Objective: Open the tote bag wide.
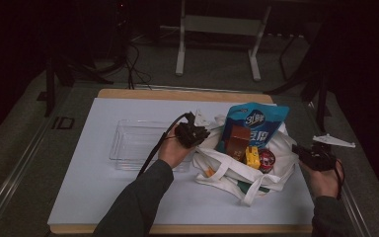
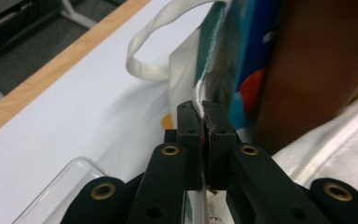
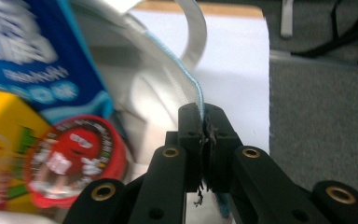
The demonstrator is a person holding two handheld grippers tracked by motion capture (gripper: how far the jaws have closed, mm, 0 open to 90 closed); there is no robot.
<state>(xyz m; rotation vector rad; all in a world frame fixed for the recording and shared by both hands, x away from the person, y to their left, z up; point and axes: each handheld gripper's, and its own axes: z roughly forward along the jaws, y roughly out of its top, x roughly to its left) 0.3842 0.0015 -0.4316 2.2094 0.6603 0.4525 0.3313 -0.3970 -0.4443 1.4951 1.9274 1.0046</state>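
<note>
A white cloth tote bag [image 1: 276,158] lies open on the white mat, holding a blue snack pouch [image 1: 256,123], a brown box [image 1: 238,140], a yellow box [image 1: 252,157] and a round red tin [image 1: 266,160]. My left gripper [image 1: 200,133] is at the bag's left rim; in the left gripper view its jaws are shut on the bag's edge [image 2: 200,93]. My right gripper [image 1: 301,150] is at the bag's right side, and in the right gripper view its jaws pinch the bag's teal-trimmed rim [image 3: 196,95]. The red tin [image 3: 72,161] and blue pouch [image 3: 32,51] sit just left of it.
A clear plastic tray [image 1: 135,143] stands on the mat left of the bag, partly under my left hand. The mat [image 1: 103,182] covers a wooden tabletop [image 1: 177,94]. Dark floor with cables and a white stand's legs [image 1: 217,44] lies beyond the table.
</note>
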